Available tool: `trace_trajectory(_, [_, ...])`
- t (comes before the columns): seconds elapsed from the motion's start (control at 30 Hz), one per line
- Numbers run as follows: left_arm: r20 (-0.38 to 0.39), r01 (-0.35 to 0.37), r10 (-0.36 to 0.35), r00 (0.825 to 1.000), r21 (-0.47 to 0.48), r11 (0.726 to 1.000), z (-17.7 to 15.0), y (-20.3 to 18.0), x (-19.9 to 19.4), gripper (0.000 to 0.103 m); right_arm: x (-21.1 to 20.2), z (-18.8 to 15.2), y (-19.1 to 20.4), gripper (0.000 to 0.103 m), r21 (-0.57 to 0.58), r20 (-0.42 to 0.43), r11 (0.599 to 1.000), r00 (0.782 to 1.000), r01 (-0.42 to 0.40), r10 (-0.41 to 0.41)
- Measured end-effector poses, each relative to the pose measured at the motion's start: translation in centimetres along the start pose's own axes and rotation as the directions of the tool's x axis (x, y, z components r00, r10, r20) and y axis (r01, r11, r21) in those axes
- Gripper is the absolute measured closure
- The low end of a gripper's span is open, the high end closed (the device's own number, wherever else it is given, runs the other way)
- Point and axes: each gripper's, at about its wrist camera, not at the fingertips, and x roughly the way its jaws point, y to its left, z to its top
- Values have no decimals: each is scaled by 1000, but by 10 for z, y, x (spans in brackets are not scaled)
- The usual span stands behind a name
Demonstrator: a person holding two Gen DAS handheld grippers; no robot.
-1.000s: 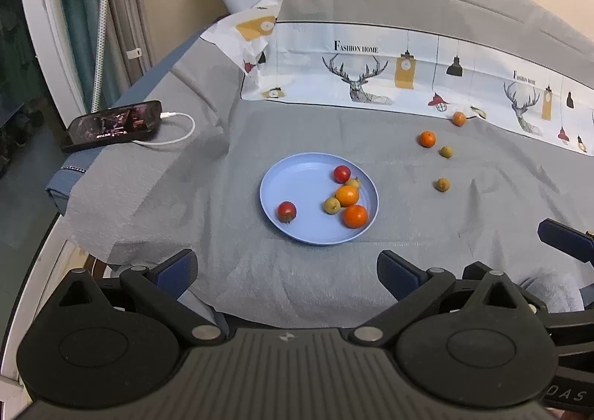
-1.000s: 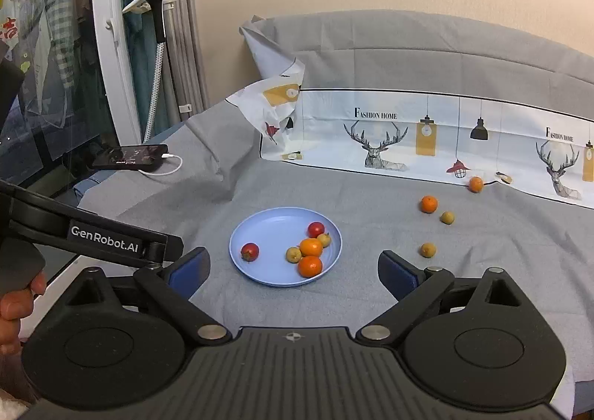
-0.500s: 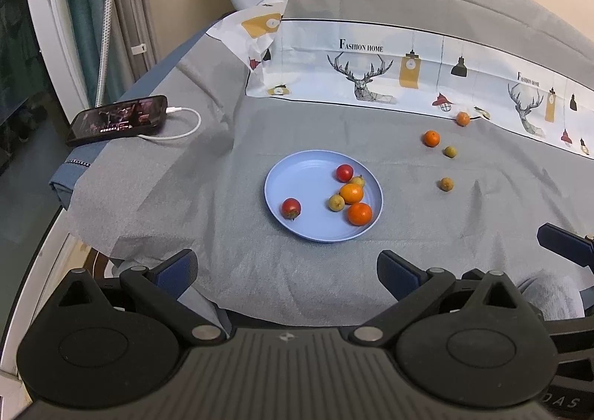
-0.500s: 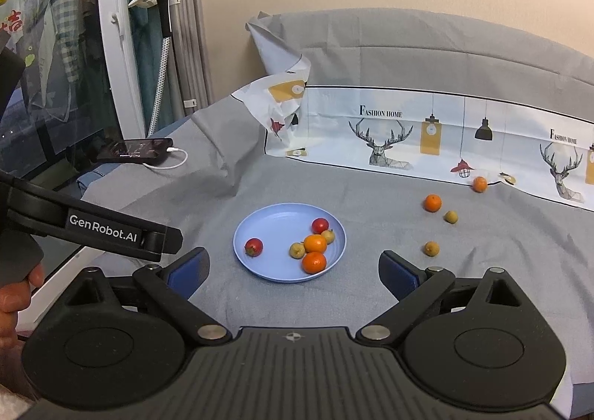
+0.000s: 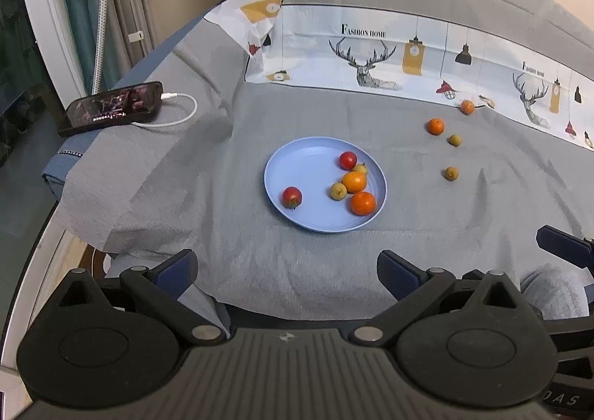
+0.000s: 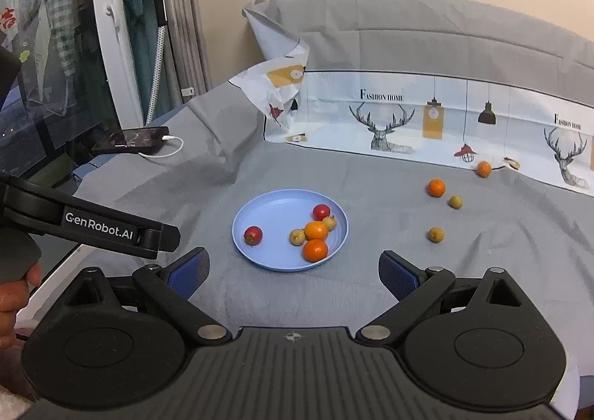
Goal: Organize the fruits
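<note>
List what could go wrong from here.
The loose fruits, like the orange and the small yellow fruit, are round and may roll on the wrinkled grey cloth if a claw nudges them. The plate already holds a touching cluster; dropping another there could scatter it.

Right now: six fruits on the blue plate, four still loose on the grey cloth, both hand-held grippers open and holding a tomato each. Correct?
Not quite. The left hand-held gripper and right hand-held gripper are open but empty, as each wrist view shows. The rest stands: six fruits on the blue plate, four loose on the grey cloth.
</note>
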Motion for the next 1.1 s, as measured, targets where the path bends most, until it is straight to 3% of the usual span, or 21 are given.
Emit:
trace_trajectory(0.33, [-54, -7, 8, 999, 27, 1000, 8, -6, 24, 0, 18, -4, -20, 5, 56, -47, 998, 999, 5, -3])
trace_trajectory(0.53, [-72, 14, -11, 997, 46, 999, 37, -22, 40, 0, 35, -4, -56, 5, 145, -59, 987, 996, 70, -62])
trace_trajectory(0.8, [-94, 50, -38, 995, 125, 991, 102, -77, 90, 0, 81, -1, -138, 5, 264, -76, 935, 971, 238, -226])
trace_trajectory(1.1, [-139, 146, -114, 984, 246, 958, 175, -184, 205, 0, 165, 16, -280, 5, 315, -85, 866, 920, 389, -383])
